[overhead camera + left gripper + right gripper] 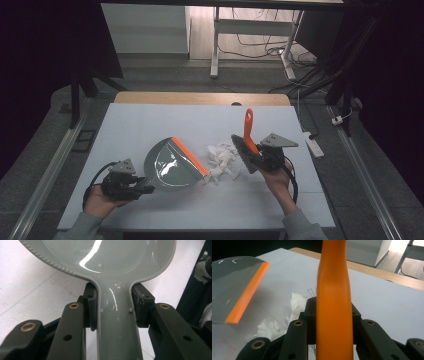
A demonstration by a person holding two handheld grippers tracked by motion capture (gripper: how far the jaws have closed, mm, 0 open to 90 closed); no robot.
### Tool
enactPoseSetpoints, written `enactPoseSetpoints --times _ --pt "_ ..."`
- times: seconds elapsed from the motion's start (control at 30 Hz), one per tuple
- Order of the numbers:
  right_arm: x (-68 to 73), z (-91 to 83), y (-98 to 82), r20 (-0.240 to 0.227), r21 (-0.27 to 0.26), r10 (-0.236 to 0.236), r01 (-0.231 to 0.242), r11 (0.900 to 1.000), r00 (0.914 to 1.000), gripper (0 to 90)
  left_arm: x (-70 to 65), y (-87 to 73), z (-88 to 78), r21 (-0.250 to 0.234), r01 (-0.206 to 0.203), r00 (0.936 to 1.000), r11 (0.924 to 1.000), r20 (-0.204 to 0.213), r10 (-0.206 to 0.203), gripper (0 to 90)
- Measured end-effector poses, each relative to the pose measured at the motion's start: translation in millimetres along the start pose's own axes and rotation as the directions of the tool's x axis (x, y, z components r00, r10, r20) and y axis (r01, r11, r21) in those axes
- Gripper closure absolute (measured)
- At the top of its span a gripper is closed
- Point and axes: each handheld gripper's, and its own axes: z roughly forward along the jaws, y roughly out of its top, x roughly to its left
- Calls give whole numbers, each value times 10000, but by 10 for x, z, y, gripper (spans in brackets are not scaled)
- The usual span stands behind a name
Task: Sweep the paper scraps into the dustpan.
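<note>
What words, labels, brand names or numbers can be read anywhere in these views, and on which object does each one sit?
None can be read.
Grey dustpan, held by the left gripper: no lettering visible.
Orange-handled brush, held by the right gripper: plain handle, no mark visible.
White table cover: faint red and pencil-like marks near the crumpled paper scraps in the right gripper view, too faint to read.
</note>
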Motion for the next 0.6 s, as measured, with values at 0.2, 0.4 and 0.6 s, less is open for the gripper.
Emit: enactPoseSetpoints --times 0.2,0.4,0.6 --pt "29 79 35 -22 73 -58 58 10000 10000 706 -26 1 54 258 -397 9986 9989 372 388 610" --pt "-7 137 57 85 249 12 -14 9997 10000 706 -48 -1 102 532 -661 9962 9964 603 628 610" --pt "-48 184 64 188 400 42 -49 9992 9998 706 -58 -3 116 714 -812 9942 9941 767 757 610"
